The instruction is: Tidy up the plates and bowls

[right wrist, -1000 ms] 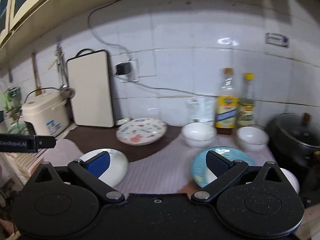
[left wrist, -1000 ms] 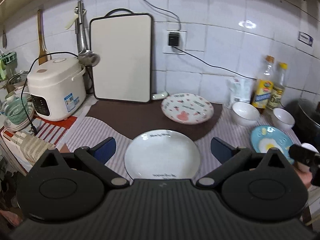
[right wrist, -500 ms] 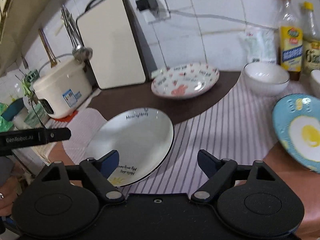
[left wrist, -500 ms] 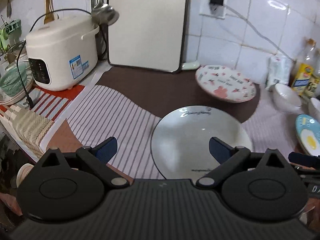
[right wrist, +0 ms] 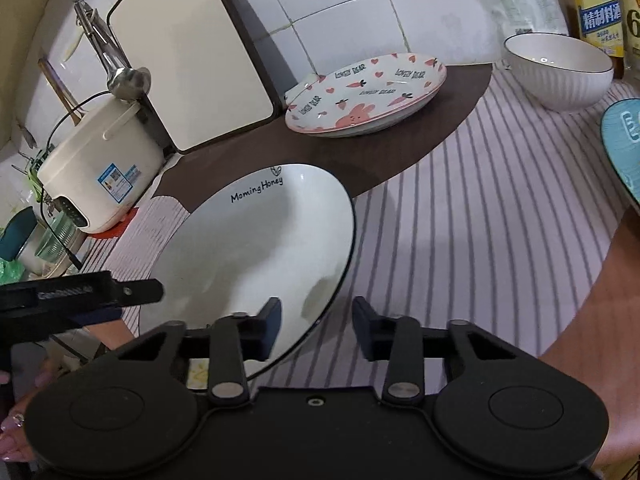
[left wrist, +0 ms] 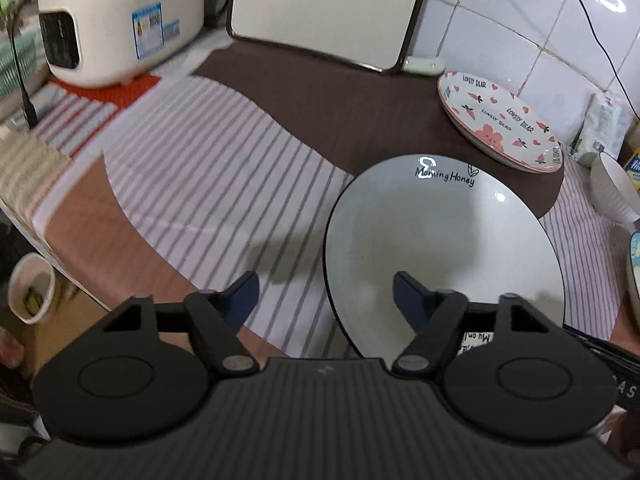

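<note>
both grippers have dropped low and close to the white plate (left wrist: pixel 444 236) since a moment ago, so it now fills much of each view and the upper wall has slid out of sight. we take that plate as our landmark; it lies flat on the striped cloth (left wrist: pixel 208 184) covering the table (left wrist: pixel 80 224), its far rim overlapping the brown mat (left wrist: pixel 320 108).

far left of the plate we see the rice cooker (left wrist: pixel 116 20). behind and left of the plate, the cutting board (left wrist: pixel 324 8) leans upright against the tiled wall.

our left gripper (left wrist: pixel 326 294) straddles the plate's left rim: its left finger hangs over the cloth just beside the rim, its right finger over the plate's inside. the jaws stand wide apart and hold nothing; we cannot tell whether either finger touches the plate.

our right gripper (right wrist: pixel 316 322) sits at the plate's near right rim (right wrist: pixel 256 248), one finger over the plate, the other over the cloth beside it. its jaws are also well apart, less wide than the left's, and grip nothing.

behind and right of the plate, the pink bear plate (right wrist: pixel 366 94) rests on the brown mat, apart from it. further right stands a white bowl (right wrist: pixel 558 72), with an oil bottle (right wrist: pixel 596 4) behind it. at the far right edge, well apart from the white plate, we see part of a blue plate (right wrist: pixel 622 144).
</note>
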Action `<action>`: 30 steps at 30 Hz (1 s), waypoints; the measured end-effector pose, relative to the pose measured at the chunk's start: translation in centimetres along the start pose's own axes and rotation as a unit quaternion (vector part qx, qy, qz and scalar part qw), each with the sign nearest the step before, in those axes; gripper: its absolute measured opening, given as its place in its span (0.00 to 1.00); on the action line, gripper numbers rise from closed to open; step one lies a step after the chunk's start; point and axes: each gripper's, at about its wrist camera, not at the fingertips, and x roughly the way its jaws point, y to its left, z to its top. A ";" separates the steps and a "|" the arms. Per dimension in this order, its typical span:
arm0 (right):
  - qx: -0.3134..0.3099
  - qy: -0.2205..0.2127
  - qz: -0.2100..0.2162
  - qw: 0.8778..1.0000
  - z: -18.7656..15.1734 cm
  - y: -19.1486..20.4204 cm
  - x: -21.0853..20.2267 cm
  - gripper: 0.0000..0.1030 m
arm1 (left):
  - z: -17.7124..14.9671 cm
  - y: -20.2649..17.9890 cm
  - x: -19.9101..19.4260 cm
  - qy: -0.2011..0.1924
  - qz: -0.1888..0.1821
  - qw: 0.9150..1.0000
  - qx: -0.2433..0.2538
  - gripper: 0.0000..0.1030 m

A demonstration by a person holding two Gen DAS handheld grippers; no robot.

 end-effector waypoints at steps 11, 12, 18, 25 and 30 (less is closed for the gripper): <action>0.034 0.002 0.000 0.999 0.2 -0.7 0.8 0.19 | -0.8 0.1 1.5 0.022 -0.037 0.999 -0.015 0.21; 0.042 -0.001 0.002 0.999 0.2 -0.9 1.0 0.19 | -0.9 0.0 1.6 0.020 -0.040 0.999 -0.016 0.22; 0.067 -0.013 0.000 0.998 0.6 -1.3 1.5 0.16 | -1.2 -0.9 1.4 0.016 -0.025 1.000 -0.006 0.22; 0.068 -0.025 -0.005 0.997 0.3 -2.3 -0.8 0.17 | -1.8 -2.5 -0.2 0.017 -0.036 0.998 0.038 0.22; 0.065 -0.052 -0.019 0.996 0.4 -4.1 -4.1 0.17 | -2.0 -5.5 -1.6 0.008 -0.058 0.996 0.067 0.22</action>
